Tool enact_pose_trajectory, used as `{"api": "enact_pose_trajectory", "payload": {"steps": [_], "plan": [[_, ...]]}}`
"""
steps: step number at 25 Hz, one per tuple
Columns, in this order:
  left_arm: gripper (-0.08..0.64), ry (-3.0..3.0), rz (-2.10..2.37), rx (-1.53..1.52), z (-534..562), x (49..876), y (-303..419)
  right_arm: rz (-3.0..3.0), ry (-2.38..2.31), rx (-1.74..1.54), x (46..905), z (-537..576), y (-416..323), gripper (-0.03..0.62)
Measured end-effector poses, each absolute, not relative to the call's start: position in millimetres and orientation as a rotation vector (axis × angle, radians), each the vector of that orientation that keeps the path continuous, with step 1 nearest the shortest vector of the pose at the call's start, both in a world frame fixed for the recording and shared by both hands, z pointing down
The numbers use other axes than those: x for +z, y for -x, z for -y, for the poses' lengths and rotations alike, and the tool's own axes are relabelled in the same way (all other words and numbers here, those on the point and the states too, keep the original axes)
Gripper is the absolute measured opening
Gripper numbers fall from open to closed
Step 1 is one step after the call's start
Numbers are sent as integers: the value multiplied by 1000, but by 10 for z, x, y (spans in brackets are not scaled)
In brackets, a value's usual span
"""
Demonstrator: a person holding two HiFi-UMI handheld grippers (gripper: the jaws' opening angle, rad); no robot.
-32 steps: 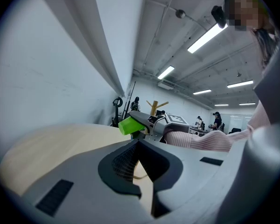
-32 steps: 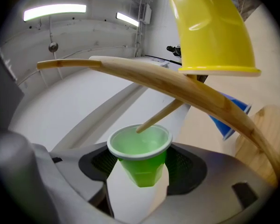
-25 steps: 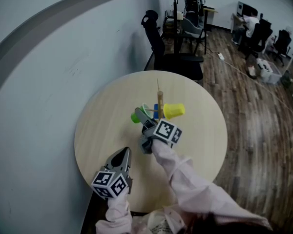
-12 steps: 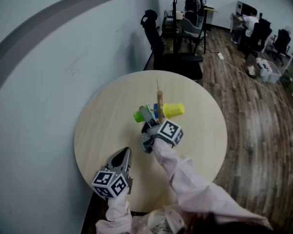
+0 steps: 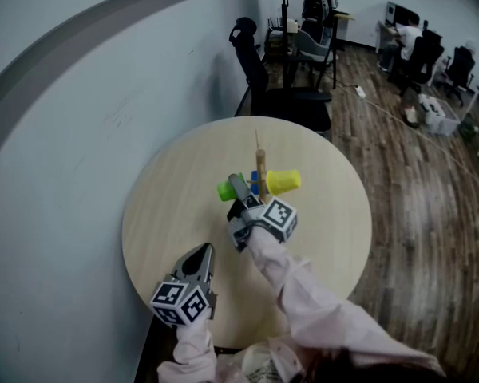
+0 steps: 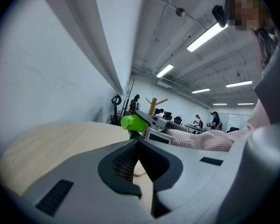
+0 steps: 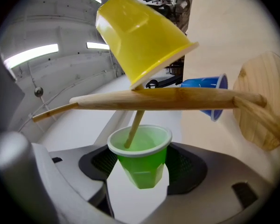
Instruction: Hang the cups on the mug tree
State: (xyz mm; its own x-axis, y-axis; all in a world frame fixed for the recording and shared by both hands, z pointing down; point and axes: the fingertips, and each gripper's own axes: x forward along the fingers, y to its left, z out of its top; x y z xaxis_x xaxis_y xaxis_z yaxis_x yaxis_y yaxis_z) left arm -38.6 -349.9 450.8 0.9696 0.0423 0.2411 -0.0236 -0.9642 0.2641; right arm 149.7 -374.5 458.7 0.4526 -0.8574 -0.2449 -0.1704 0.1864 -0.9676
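Note:
The wooden mug tree [image 5: 261, 166] stands mid-table, with a yellow cup [image 5: 283, 182] and a blue cup [image 5: 255, 183] on its pegs. My right gripper [image 5: 233, 186] is at the tree's left side, shut on a green cup [image 5: 225, 190]. In the right gripper view the green cup [image 7: 140, 157] sits between the pads with a peg of the mug tree [image 7: 177, 98] reaching into its mouth. The yellow cup [image 7: 140, 36] hangs above it and the blue cup [image 7: 207, 90] behind. My left gripper [image 5: 201, 254] rests shut and empty near the table's front edge.
The round pale wooden table [image 5: 168, 214] stands close to a white wall on the left. A black office chair [image 5: 279, 86] is just behind the table. Wooden floor, desks and people fill the far right.
My right gripper has carried the green cup slightly right, closer to the tree's post. The left gripper has stayed put.

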Motion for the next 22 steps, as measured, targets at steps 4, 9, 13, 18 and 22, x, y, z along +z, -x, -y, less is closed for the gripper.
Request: {"api": "enact_pose_trajectory", "payload": {"steps": [4,9,13,18,22], "plan": [[2,-2850,-9,361,3513,4522,402,-975,1236,-614,4571,3739,-1504,305],[2,-2849,-6,364,3514,4540,416,-940,1190,-619,4593,3741,-1498,305],[2,-2849,-3,368,3514,4540,425,-926,1165,-622,4593,3747,-1497,310],[2,-2846,2,369,3504,4558,450,-896,1118,-606,4609,3745,-1502,310],[2,-2847,6,372,3500,4558,472,-827,1070,-581,4675,3690,-1536,330]]}}
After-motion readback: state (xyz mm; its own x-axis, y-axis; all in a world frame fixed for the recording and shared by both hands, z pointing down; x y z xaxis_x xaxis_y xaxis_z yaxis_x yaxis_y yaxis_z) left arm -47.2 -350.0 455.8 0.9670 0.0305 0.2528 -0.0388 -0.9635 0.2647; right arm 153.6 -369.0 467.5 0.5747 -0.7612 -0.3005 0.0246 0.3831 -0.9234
